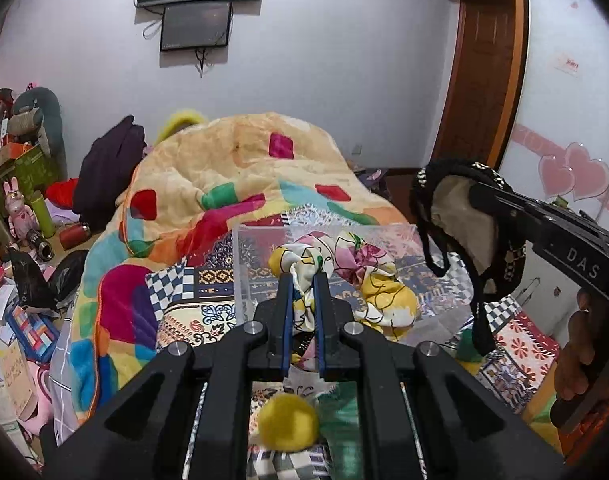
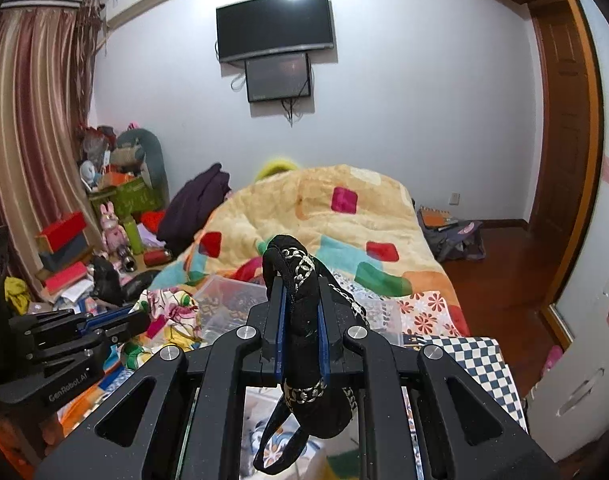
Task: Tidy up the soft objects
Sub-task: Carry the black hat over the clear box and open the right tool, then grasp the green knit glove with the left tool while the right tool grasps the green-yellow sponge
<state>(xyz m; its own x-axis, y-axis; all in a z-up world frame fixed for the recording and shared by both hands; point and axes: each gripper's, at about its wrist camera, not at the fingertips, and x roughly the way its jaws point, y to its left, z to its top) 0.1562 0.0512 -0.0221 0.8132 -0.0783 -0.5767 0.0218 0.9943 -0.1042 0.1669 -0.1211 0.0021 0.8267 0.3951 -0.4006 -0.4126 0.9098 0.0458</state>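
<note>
The left claw (image 1: 304, 276) pinches a floral yellow-and-pink silk scarf (image 1: 360, 276) trailing into the clear plastic box (image 1: 240, 264) on the bed. The right claw (image 2: 302, 284) pinches a black chain-trimmed fabric bag (image 2: 304, 320), held above the bed.

"DAS" in pale capitals on the black body of the right gripper (image 1: 474, 196), at 3 o'clock in the left wrist view. "GenRobot.AI" on the left gripper (image 2: 138, 317) housing, at 8 o'clock in the right wrist view. Red wall sticker (image 1: 567, 65) print at 2 o'clock too small to read.
</note>
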